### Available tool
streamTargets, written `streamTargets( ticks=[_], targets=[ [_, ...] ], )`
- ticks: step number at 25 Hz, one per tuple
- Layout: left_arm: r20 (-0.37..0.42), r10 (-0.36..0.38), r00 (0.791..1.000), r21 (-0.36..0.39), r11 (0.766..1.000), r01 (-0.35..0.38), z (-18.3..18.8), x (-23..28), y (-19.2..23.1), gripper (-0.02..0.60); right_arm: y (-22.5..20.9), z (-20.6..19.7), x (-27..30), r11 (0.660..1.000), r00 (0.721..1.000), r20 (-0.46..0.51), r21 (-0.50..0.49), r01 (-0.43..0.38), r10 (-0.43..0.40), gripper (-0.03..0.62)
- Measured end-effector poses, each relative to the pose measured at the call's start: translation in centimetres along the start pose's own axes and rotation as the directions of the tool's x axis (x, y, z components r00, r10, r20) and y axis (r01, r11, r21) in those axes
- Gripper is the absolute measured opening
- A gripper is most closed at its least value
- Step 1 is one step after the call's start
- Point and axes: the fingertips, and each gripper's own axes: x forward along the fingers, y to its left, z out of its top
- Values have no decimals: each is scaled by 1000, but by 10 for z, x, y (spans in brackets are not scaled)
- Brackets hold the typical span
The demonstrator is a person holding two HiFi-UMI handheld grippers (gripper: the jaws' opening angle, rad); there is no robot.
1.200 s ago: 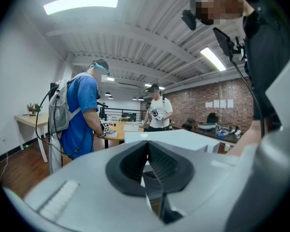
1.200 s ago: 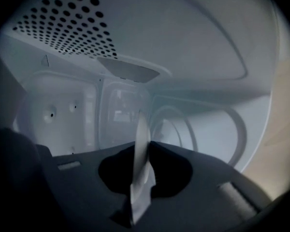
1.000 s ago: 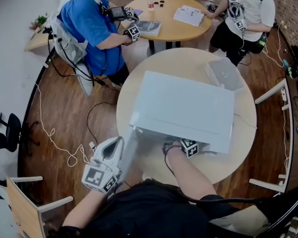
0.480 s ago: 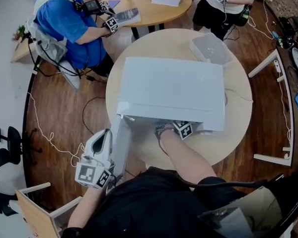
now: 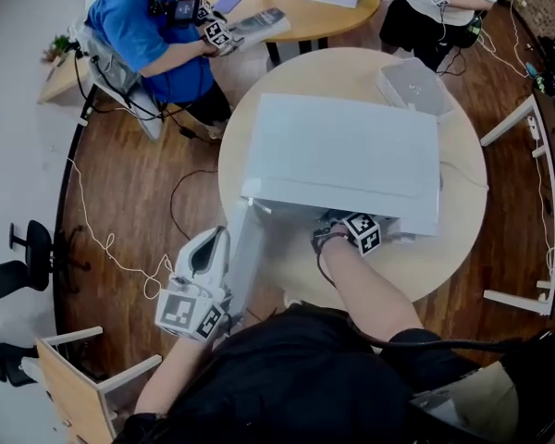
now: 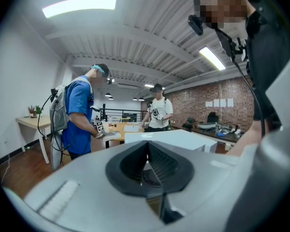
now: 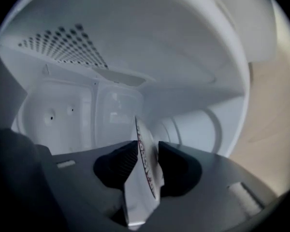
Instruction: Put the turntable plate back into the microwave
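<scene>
The plate (image 7: 144,178), between the part-open jaws of the right gripper (image 7: 147,151), which have just been opening inside the microwave (image 5: 351,155), is best let go fully before that gripper is drawn straight back, the left gripper (image 6: 147,146) being held closed and empty outside.

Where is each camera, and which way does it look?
Left tool view: on the left tool, facing across the microwave toward a person in blue; shows its shut jaws and the holder's torso.
Right tool view: on the right tool, facing into the microwave; shows its jaws, just opened, with the turntable plate between them.
Head view: on the person's head, looking steeply down at the microwave on the round table; shows both arms and tools.
Head and left tool views share the microwave's top and the person in blue.
</scene>
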Motion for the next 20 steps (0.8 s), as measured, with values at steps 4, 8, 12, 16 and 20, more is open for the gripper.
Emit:
streamTargets(
  ticks=[4, 8, 12, 16, 20],
  targets=[
    [12, -21, 1000, 1, 1000, 21, 1, 1, -8, 5, -2, 5, -13, 1000, 1000, 7, -11, -6, 6, 127],
    [29, -51, 998, -1, 999, 51, 1, 2, -17, 5, -2, 12, -25, 999, 1000, 13, -30, -19, 20, 127],
    [46, -79, 996, -2, 997, 79, 4, 5, -25, 5, 3, 4, -37, 996, 999, -27, -88, -33, 31, 127],
    [51, -117, 992, -3, 993, 118, 3, 13, -40, 5, 19, -7, -59, 961, 992, -116, -268, -76, 46, 127],
    [47, -166, 985, -25, 986, 167, -5, 25, -56, 5, 36, -30, -80, 868, 962, -261, -457, -192, 76, 127]
  ],
)
